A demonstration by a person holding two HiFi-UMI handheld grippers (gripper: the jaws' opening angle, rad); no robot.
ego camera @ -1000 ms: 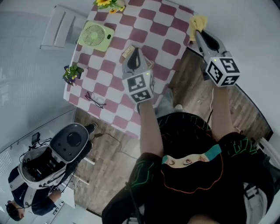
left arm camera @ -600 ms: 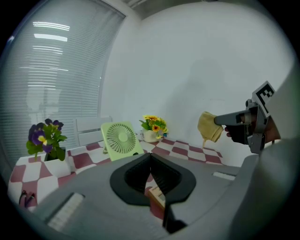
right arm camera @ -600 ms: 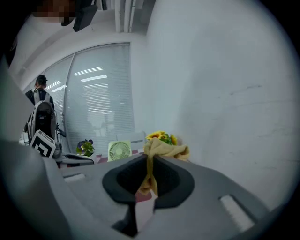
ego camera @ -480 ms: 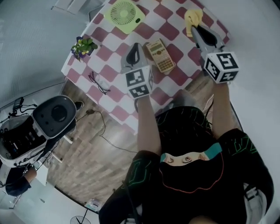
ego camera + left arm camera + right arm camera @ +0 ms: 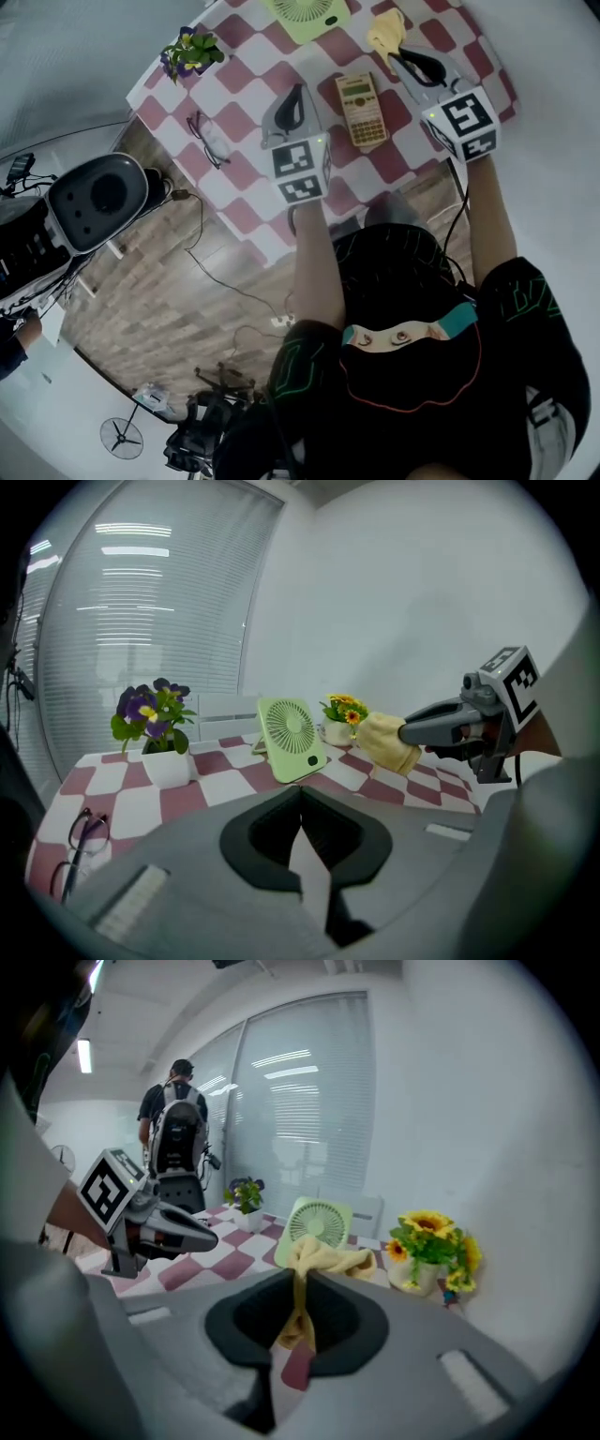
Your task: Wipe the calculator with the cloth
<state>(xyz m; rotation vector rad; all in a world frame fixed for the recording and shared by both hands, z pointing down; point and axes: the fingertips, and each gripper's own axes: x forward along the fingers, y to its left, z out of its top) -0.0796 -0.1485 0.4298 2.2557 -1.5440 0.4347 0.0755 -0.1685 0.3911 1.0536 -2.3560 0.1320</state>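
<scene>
**Cloth in grip, calculator not yet touched**

Right hand-held gripper [image 5: 401,54]: jaws clamped on the yellow cloth [image 5: 385,32], which is bunched at its tips above the tabletop [image 5: 246,75].

Calculator [image 5: 362,110]: flat on the tabletop between the two grippers, long axis running away from the person, roughly parallel to both. From the cloth it lies to the left and nearer the person.

Left hand-held gripper [image 5: 294,94]: jaws together, empty, just left of the calculator.

Flower pot [image 5: 187,52]: holds purple flowers, well apart.
</scene>
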